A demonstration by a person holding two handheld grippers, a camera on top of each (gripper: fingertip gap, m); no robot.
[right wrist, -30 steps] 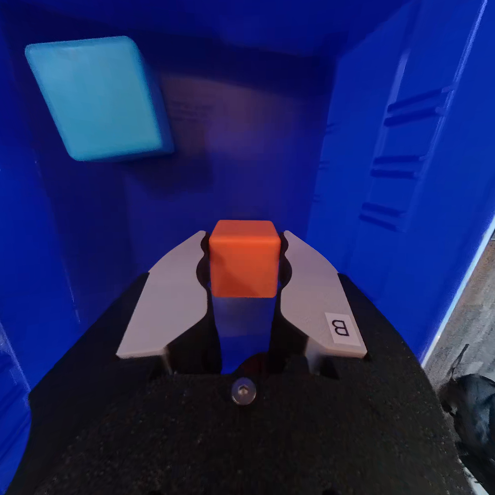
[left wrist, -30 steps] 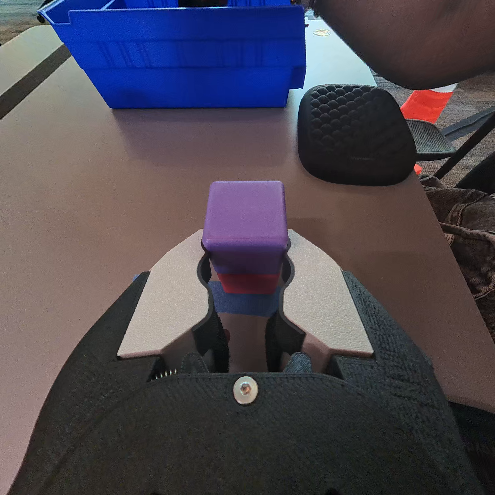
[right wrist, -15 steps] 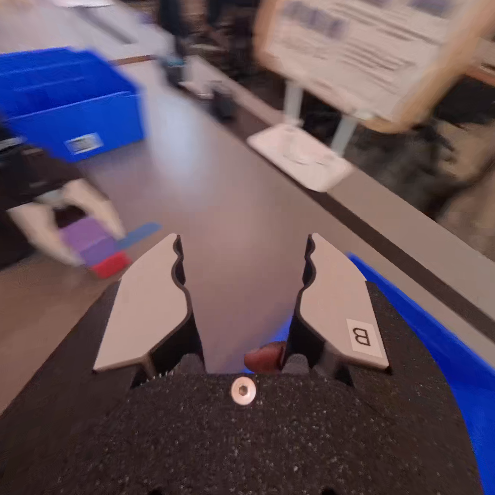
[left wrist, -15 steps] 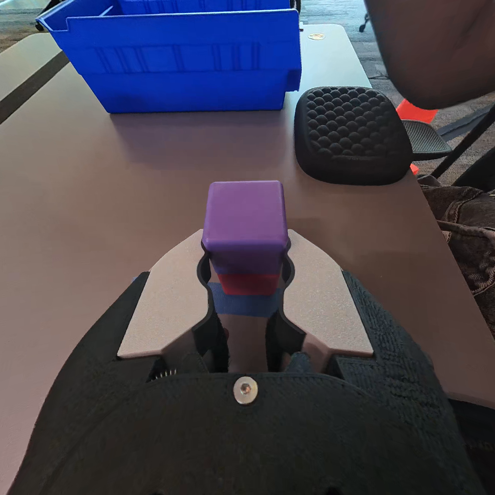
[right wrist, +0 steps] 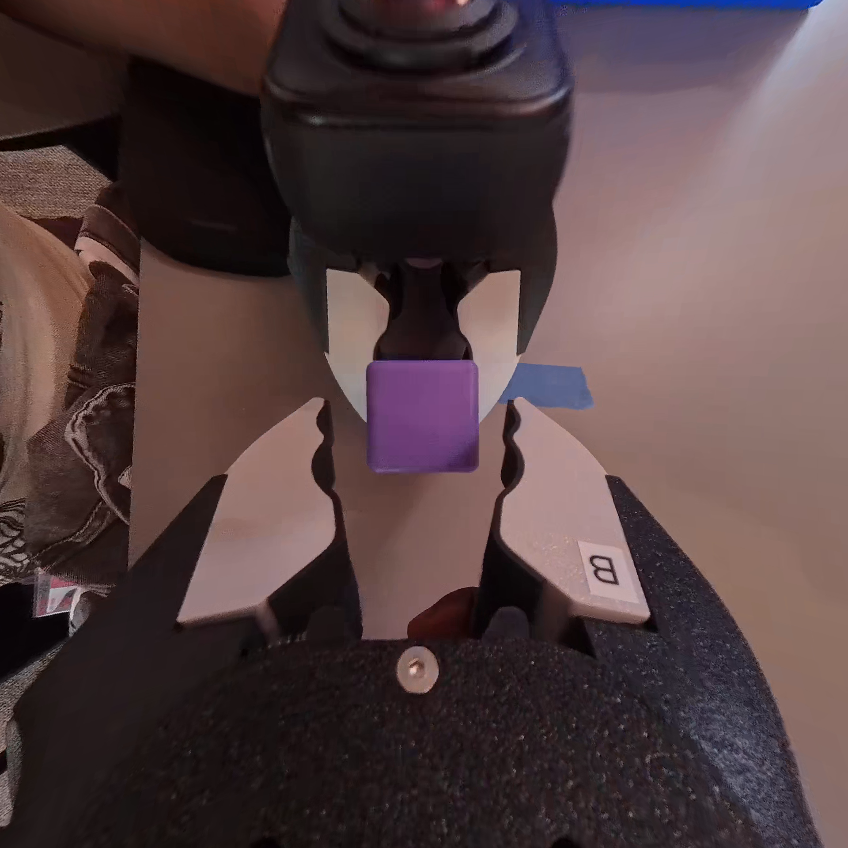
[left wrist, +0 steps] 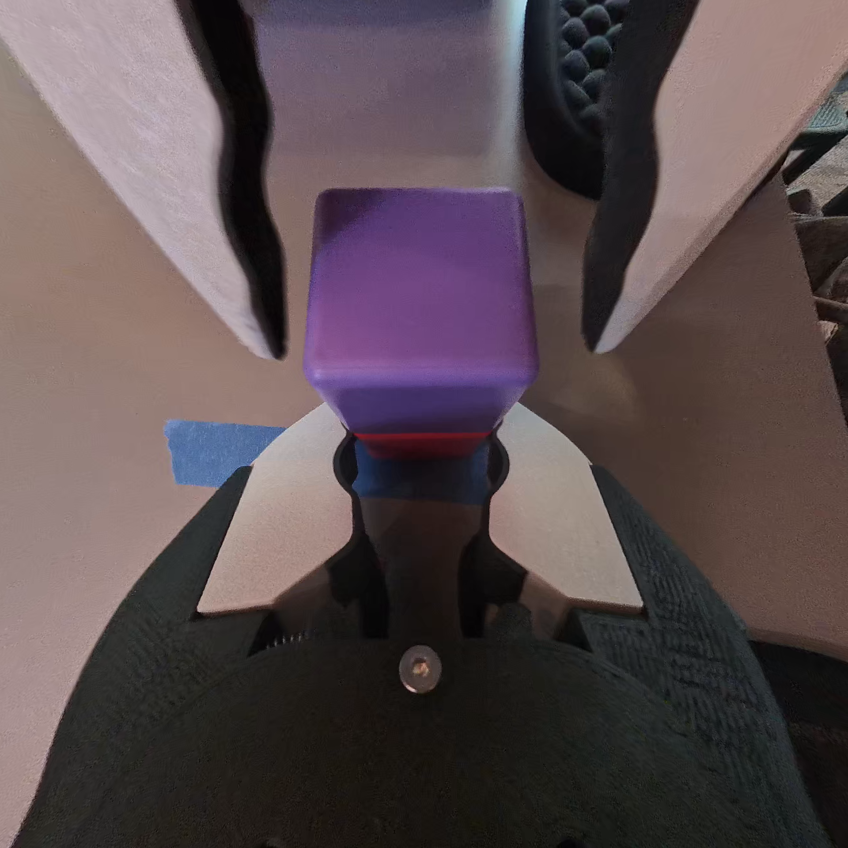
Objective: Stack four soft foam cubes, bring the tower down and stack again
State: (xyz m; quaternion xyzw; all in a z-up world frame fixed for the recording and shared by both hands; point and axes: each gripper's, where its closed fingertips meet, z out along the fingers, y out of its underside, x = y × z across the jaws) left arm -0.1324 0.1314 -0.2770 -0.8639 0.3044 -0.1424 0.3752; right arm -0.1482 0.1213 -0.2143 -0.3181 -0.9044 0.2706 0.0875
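A purple cube [left wrist: 420, 293] stands on a red cube [left wrist: 420, 447], which rests on a strip of blue tape [left wrist: 215, 452] on the table. My left gripper [left wrist: 420, 436] is shut on the purple cube at its lower edge, where it meets the red one. My right gripper [right wrist: 415, 404] is open and empty. It faces the left gripper, with its fingers [left wrist: 238, 275] on either side of the purple cube [right wrist: 422, 417] without touching it. The left gripper's fingers [right wrist: 348, 381] show behind the cube in the right wrist view.
A black textured pad [left wrist: 578, 92] lies on the table behind the stack at the right. The edge of a blue bin [right wrist: 688, 3] shows at the top of the right wrist view. A person's patterned clothing [right wrist: 82, 413] is beside the table edge. About 7 centimetres separates my left fingertips from my right.
My right gripper held an orange cube inside the blue bin, came out open and empty, and has swung over to straddle the purple cube. My left gripper stays shut on the stack.
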